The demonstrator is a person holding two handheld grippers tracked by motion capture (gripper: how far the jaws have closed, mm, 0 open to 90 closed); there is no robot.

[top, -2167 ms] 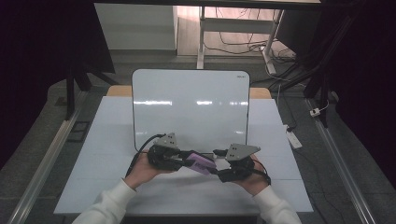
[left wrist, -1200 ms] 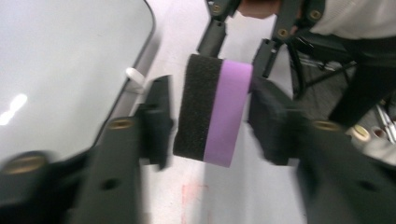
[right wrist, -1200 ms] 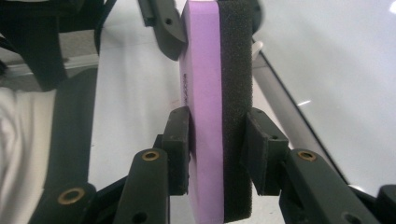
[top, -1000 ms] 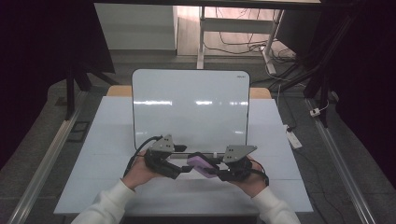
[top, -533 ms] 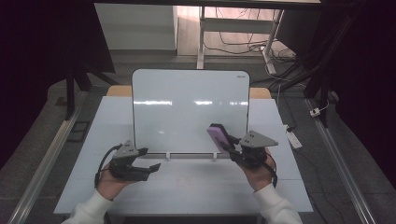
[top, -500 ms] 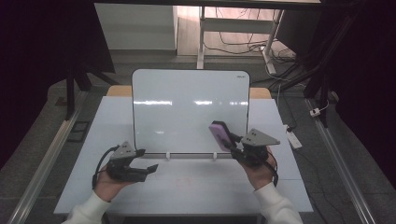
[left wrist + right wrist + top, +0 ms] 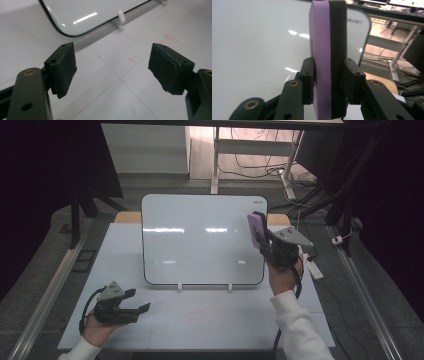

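Note:
A whiteboard stands upright on two small white feet at the middle of the table; its face looks blank. My right gripper is raised in front of the board's upper right corner, shut on a purple eraser with a black felt side. In the right gripper view the eraser stands on edge between the jaws, with the whiteboard close behind it. My left gripper rests low at the front left of the table, open with nothing between its pads.
The white table top carries faint red marks in front of the board. A small white object lies at the table's right edge. Metal rails run along both sides. A desk frame and cables stand beyond the table.
The two grippers were together at the front centre with the eraser between them. The right one has since lifted the eraser up to the board's right side, and the left has moved away to the front left.

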